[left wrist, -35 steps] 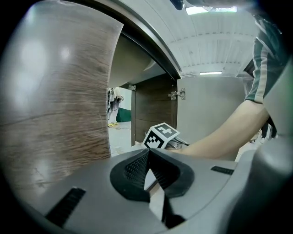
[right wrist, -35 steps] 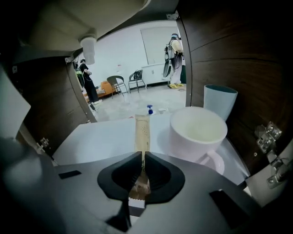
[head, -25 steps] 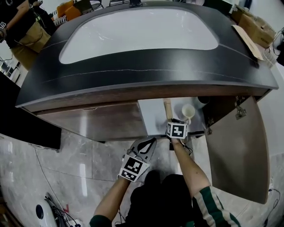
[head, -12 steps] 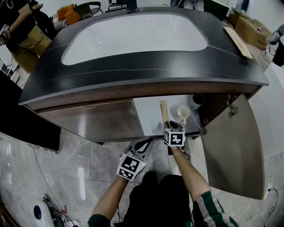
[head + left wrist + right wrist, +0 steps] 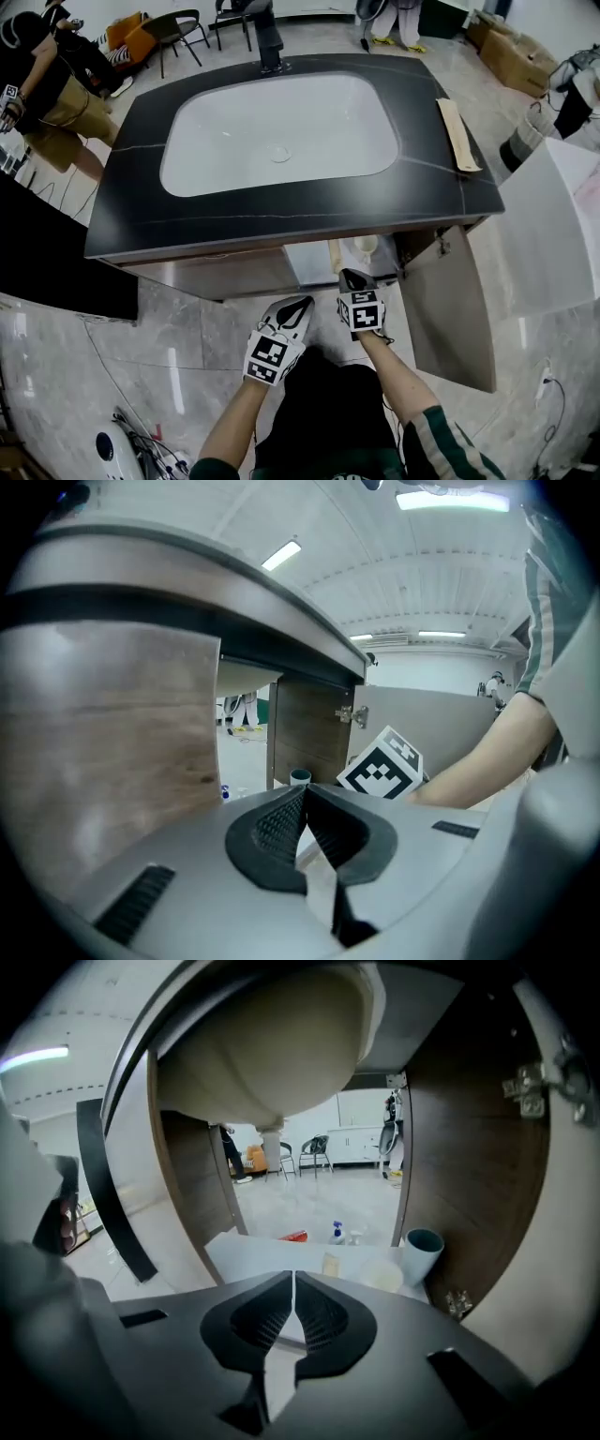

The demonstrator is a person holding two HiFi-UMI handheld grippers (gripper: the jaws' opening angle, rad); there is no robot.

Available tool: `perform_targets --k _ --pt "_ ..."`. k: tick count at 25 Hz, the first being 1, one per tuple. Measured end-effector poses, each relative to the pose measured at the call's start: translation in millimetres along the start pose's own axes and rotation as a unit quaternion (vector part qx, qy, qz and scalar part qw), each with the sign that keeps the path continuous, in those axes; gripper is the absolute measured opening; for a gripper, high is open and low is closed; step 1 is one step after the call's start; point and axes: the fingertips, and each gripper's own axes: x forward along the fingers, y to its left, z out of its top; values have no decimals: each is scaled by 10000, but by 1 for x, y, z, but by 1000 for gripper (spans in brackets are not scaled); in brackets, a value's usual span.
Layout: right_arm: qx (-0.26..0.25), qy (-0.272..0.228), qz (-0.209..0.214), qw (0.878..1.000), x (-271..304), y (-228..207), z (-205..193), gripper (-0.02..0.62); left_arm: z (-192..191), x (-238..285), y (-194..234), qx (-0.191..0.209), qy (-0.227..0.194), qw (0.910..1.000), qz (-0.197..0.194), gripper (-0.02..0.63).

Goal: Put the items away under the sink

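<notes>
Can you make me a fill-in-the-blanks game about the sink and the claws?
The cabinet door under the sink is ____.
The left claw and the right claw are both ____, holding nothing.
The teal cup stands ____ the cabinet.
Missing words: open, shut, inside.

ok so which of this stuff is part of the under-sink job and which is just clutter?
Job:
- cabinet door, open
- wooden stick, white cup, teal cup, already inside
- wooden board on the counter, probably next

Clutter:
- chair
- cardboard boxes
- spray bottle beyond the cabinet
</notes>
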Motion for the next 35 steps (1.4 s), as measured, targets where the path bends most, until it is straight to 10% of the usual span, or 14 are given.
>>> perform_targets --k 21,35 --pt "118 463 147 9988 -312 68 285 48 379 -121 -26 -1030 38 9947 -26 12" --pt "246 -33 -718 9971 -313 -40 402 49 469 -36 -2 -790 -181 9947 -625 12"
